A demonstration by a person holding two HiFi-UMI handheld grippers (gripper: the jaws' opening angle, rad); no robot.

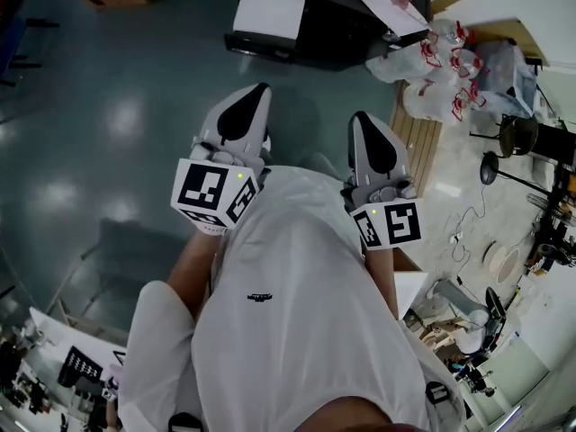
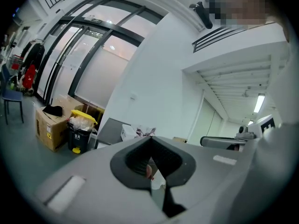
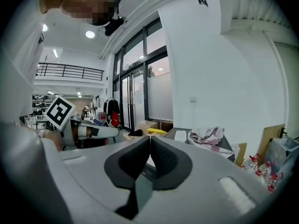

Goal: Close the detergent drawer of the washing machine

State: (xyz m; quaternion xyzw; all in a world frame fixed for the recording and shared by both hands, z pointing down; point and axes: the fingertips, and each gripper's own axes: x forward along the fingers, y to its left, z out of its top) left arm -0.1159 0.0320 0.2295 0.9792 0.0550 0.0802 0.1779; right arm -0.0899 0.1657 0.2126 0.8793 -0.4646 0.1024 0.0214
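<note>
Over floor [image 1: 117, 106] at eleven and one o'clock: left gripper [image 1: 259, 93], right gripper [image 1: 361, 117], jaws together, empty. No washing machine visible; likely unstarted, drawer search next.

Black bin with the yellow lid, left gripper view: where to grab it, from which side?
Likely the near edge of the yellow lid, from above on the open front side. The bin stands upright, its body looks too broad for the jaws, and a cardboard box stands close on its picture-left.
</note>
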